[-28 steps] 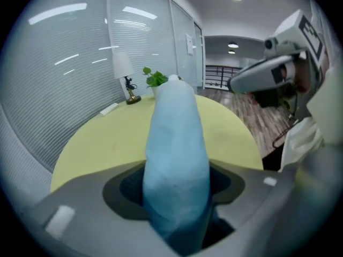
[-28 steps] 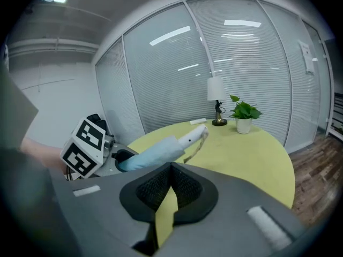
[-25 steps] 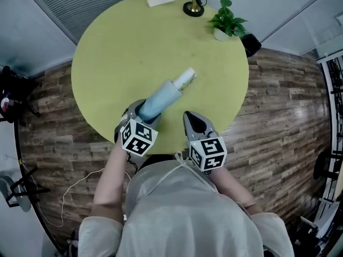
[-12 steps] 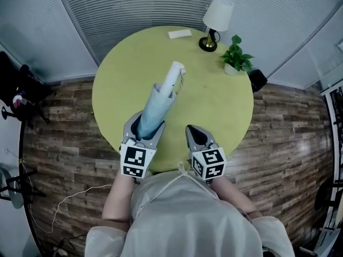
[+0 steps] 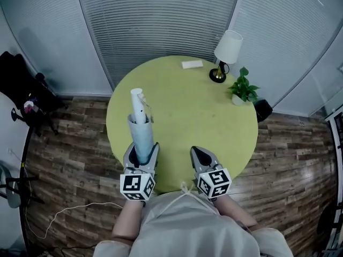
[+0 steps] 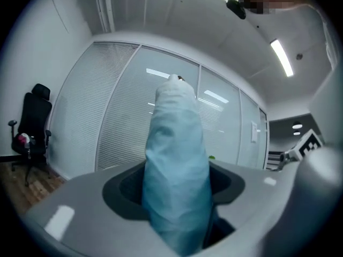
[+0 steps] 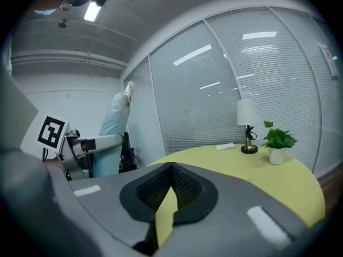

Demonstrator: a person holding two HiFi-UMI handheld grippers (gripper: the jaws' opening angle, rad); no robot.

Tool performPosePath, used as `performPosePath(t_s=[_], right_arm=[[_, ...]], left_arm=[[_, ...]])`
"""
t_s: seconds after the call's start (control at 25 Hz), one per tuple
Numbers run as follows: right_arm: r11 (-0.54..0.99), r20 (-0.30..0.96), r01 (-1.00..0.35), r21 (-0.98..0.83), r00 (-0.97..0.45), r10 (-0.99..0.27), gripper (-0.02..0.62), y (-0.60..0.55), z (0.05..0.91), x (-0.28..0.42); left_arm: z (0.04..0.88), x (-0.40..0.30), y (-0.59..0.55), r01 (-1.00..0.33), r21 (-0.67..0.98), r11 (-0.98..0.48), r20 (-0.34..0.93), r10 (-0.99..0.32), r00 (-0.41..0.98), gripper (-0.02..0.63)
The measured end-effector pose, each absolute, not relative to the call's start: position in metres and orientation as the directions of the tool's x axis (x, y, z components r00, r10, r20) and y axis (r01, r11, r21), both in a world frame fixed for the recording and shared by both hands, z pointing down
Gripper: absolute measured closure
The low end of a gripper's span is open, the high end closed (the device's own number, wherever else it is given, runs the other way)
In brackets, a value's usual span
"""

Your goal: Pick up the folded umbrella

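Observation:
The folded umbrella is a light blue bundle with a white handle end. My left gripper is shut on its near end and holds it in the air over the left edge of the round yellow-green table. In the left gripper view the umbrella fills the gap between the jaws and juts forward towards the blinds. My right gripper hovers over the table's near edge, shut with nothing in it. In the right gripper view the umbrella and the left gripper show at the left.
At the table's far right stand a white-shaded lamp and a small potted plant, with a flat white object near them. A black chair stands at the left on the wood floor. Glass walls with blinds lie behind.
The left gripper has lifted the umbrella off the table and swung it from slanting right to pointing straight away. Both grippers have risen, and the head view now takes in more of the room.

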State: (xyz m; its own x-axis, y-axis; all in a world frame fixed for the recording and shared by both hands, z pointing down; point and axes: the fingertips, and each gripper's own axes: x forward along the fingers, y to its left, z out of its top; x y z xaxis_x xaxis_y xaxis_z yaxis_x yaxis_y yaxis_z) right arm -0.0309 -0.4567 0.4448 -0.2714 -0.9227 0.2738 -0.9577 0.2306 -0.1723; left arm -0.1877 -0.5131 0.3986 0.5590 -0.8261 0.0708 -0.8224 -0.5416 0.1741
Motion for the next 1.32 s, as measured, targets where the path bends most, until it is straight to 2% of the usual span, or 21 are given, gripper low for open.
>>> performPosePath(t_s=[0.4, 1.32], right_arm=[[0.246, 0.318, -0.964, -0.1, -0.266, -0.91, 0.595, -0.459, 0.45, -0.037], [0.23, 0.349, -0.968, -0.104, -0.252, -0.902, 0.595, -0.434, 0.46, -0.039]], left_arm=[[0.406, -0.19, -0.51, -0.829, 0.141, -0.541, 0.096, -0.826, 0.556, 0.321], [0.408, -0.173, -0.481, -0.792, 0.103, -0.602, 0.12, -0.783, 0.61, 0.319]])
